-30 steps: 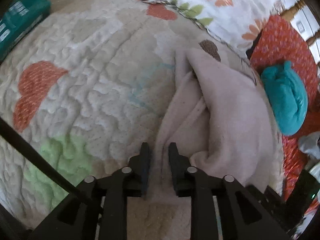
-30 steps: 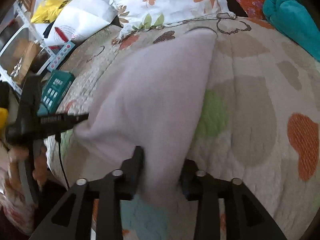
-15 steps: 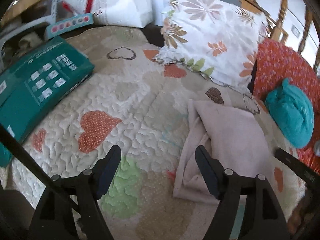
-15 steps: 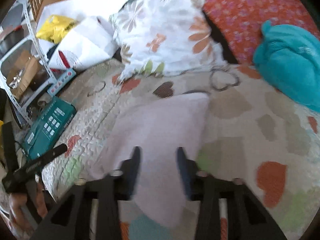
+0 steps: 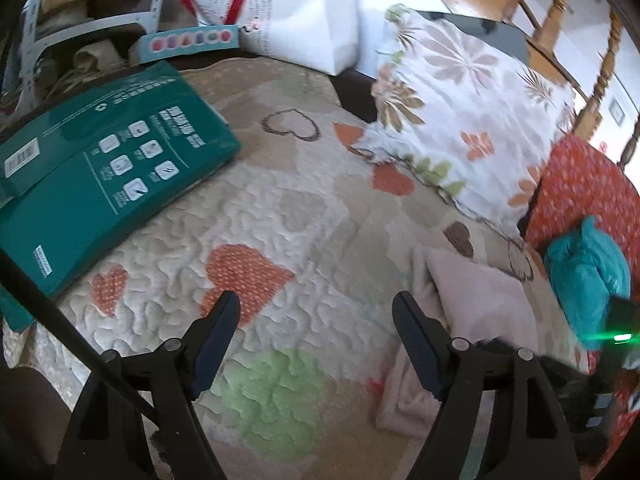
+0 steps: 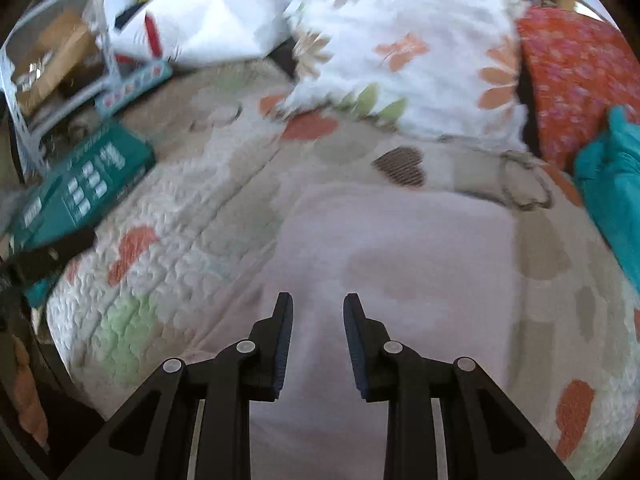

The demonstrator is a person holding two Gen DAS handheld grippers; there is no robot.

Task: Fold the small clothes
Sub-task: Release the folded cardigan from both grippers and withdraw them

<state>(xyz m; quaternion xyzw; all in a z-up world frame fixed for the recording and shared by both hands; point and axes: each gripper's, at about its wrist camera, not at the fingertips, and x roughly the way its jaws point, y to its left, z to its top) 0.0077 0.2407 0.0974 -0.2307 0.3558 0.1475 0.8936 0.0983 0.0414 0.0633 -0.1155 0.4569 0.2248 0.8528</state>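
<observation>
A folded pale pink cloth (image 6: 400, 264) lies flat on a heart-patterned quilt (image 5: 280, 232), toward the quilt's right side and just short of the pillows at its far edge. In the left wrist view the same cloth (image 5: 484, 300) shows stacked layers along its left edge. The left gripper (image 5: 316, 316) hangs above bare quilt beside the cloth, its jaws spread wide and holding nothing. The right gripper (image 6: 316, 312) hovers over the near part of the cloth, jaws parted by a narrower gap, with no fabric between them (whether the tips touch the cloth cannot be told).

At the quilt's far edge a white floral pillow (image 6: 404, 52) leans beside a red patterned cushion (image 6: 580, 84); a teal garment (image 5: 588, 276) is bunched at the right edge against that cushion, near the pink cloth but apart from it. A green box (image 5: 100, 176) rests on the quilt's left edge, well apart from the cloth. Beyond the far left corner stands a white paper bag (image 5: 296, 12) with red marks; the right wrist view is slightly blurred.
</observation>
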